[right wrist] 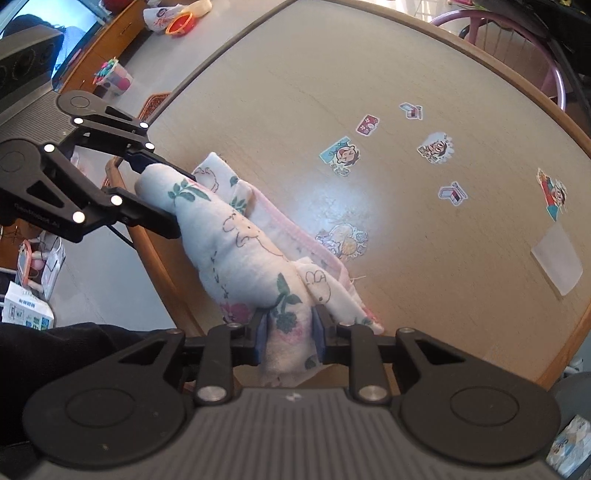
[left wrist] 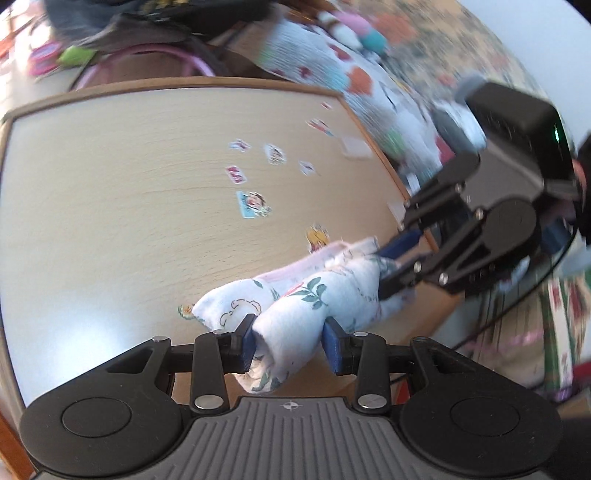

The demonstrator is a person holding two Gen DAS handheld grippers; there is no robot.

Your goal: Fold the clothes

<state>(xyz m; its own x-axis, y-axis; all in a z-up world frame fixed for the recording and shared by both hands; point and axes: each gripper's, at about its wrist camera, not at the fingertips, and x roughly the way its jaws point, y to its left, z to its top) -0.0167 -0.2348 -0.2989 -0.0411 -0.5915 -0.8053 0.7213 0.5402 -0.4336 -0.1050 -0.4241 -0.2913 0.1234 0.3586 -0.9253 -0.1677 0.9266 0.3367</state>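
A small white garment (left wrist: 317, 295) with green leaves, pink flowers and pink trim is bunched into a roll and stretched between both grippers, above the near edge of a wooden table (left wrist: 110, 206). My left gripper (left wrist: 290, 341) is shut on one end of the roll. The right gripper (left wrist: 395, 266) comes in from the right of the left wrist view and pinches the other end. In the right wrist view the garment (right wrist: 243, 240) runs from my right gripper (right wrist: 288, 336), shut on it, up to the left gripper (right wrist: 157, 192) at the left.
Several cartoon stickers (right wrist: 341, 155) and a white paper square (right wrist: 557, 258) lie on the table (right wrist: 295, 92). A pink-framed chair (right wrist: 517, 33) stands behind it. Patterned bedding (left wrist: 332, 62) and plush toys lie beyond. A floor with boxes (right wrist: 26, 310) shows at the left.
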